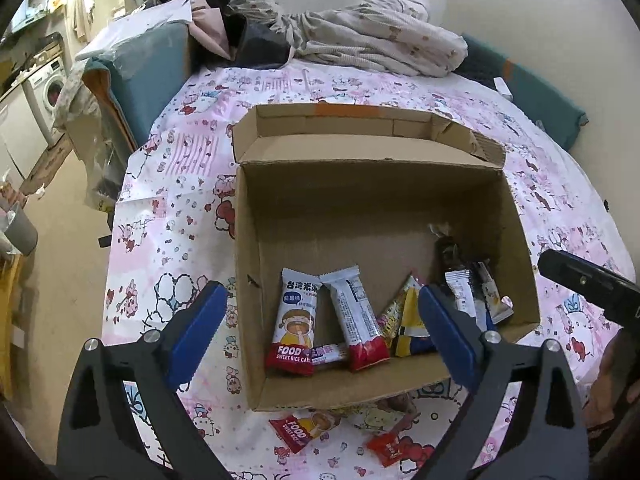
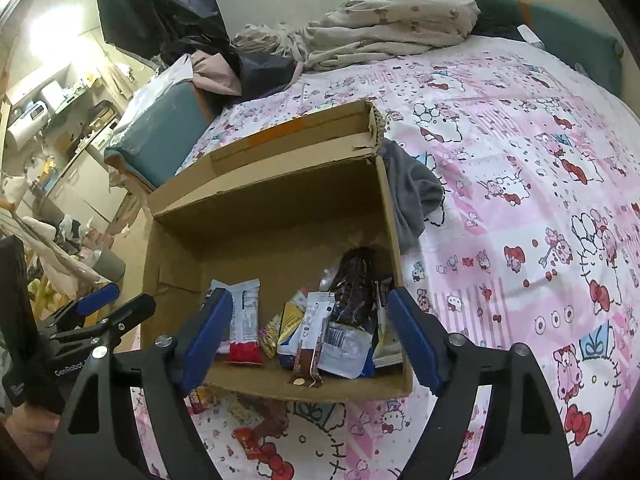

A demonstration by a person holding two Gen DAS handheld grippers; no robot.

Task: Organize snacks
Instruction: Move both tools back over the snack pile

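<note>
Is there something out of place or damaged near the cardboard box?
Yes. Two red snack packets lie on the pink bedsheet in front of the cardboard box, outside it, while the other snacks are inside. The box's far flap has a torn, ragged corner. A grey cloth lies beside the box.

Open brown cardboard box (image 1: 372, 200): far half of floor bare, top unobstructed. Snack packets (image 1: 340, 320) crowd near wall. Raised far flap (image 1: 344, 120) blocks approach from behind.

Bed (image 1: 168, 208), pink cartoon-print sheet. Centre frame: open cardboard box (image 1: 248, 280); lower centre, before the box: two loose red snack packets (image 1: 298, 432). Top of frame: crumpled blanket (image 1: 380, 32), teal cushion (image 1: 152, 80).
</note>
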